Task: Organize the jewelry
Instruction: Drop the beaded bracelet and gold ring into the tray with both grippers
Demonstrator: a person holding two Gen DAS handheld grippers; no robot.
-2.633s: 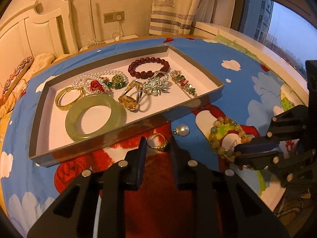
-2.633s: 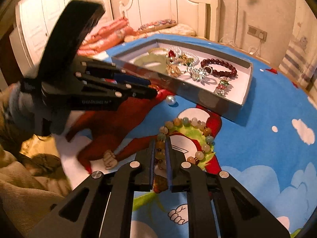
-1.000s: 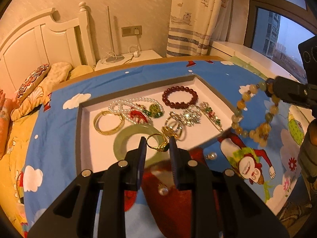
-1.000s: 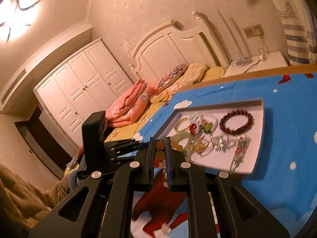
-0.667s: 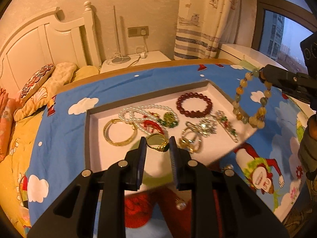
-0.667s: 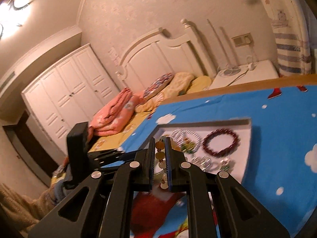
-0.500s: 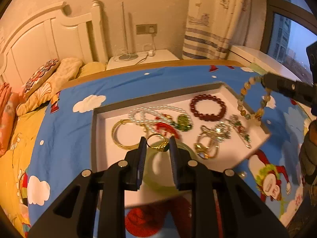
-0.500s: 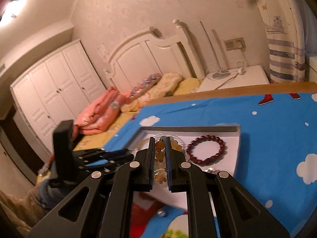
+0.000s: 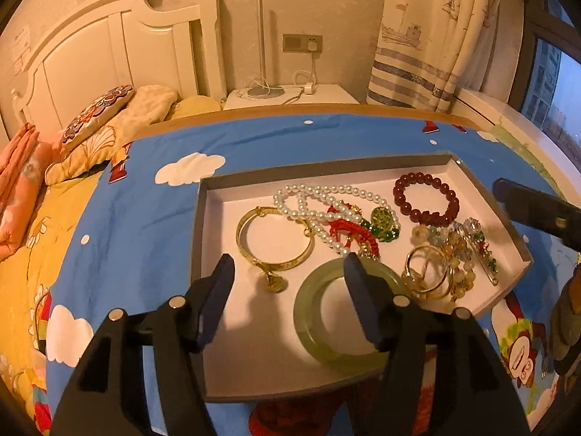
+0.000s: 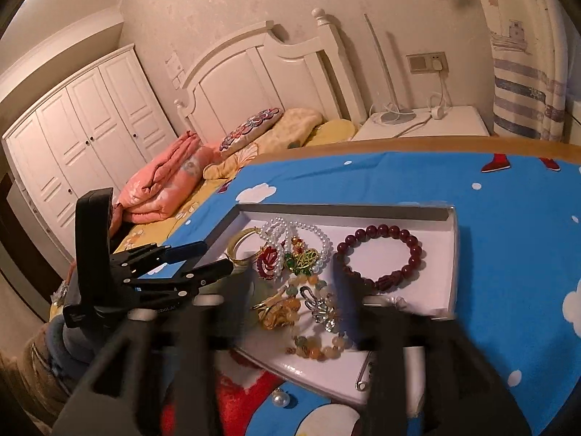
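Observation:
A grey-walled white tray (image 9: 208, 218) (image 10: 410, 214) lies on the blue cartoon cloth and holds the jewelry. My left gripper (image 9: 288, 272) is open and empty above the tray's near side; a gold ring (image 9: 273, 283) lies below it beside a gold bangle (image 9: 247, 243). My right gripper (image 10: 290, 283) is open and empty over the tray; the pale multicolour bead bracelet (image 10: 316, 348) (image 9: 454, 250) lies in the tray beneath it. Also in the tray are a green jade bangle (image 9: 308, 327), a pearl necklace (image 9: 312, 196), and a dark red bead bracelet (image 9: 425, 200) (image 10: 381, 254).
A loose pearl (image 10: 280, 398) lies on the cloth just outside the tray's near wall. A safety-pin brooch (image 10: 365, 374) sits at the tray's near right. A bed with pillows and a nightstand stand beyond the table's far edge.
Both grippers opened over the tray. The gold ring dropped from my left gripper into the tray; the bead bracelet dropped from my right gripper onto the pile at the tray's right.

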